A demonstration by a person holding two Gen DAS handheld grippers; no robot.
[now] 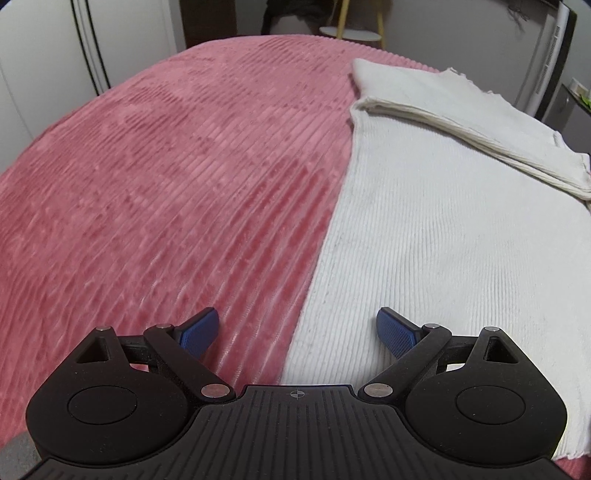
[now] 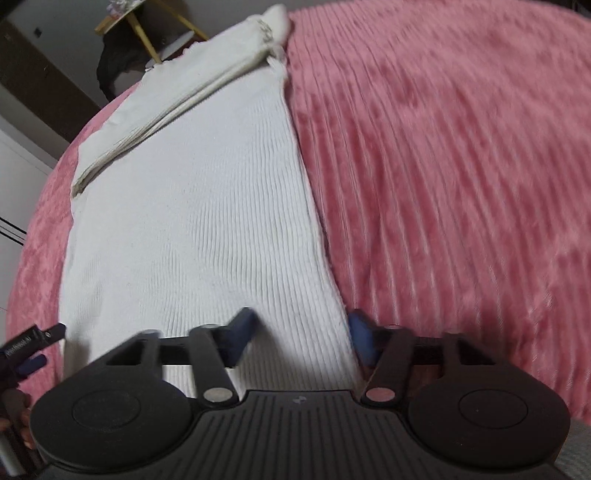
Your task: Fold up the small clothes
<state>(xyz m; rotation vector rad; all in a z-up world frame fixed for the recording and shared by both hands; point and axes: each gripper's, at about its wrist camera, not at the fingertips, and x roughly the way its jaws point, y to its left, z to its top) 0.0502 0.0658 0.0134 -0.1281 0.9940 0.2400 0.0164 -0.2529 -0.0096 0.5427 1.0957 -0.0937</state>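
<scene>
A white ribbed knit garment (image 1: pixel 436 236) lies flat on a pink ribbed bedspread (image 1: pixel 166 192), with its sleeves folded across the far part (image 1: pixel 461 118). My left gripper (image 1: pixel 297 332) is open and empty, low over the garment's near left edge; one blue pad (image 1: pixel 199 330) is over the pink cover, the other over the white knit. In the right wrist view the garment (image 2: pixel 192 229) fills the left half. My right gripper (image 2: pixel 301 336) is open and empty, straddling the garment's near right edge. The view is blurred.
The pink bedspread (image 2: pixel 461 166) stretches wide on both sides of the garment. A white cupboard (image 1: pixel 44 66) stands beyond the bed at left, a yellow-legged stool (image 1: pixel 354 29) behind it. The left gripper's tip (image 2: pixel 33 343) shows at the right view's lower left.
</scene>
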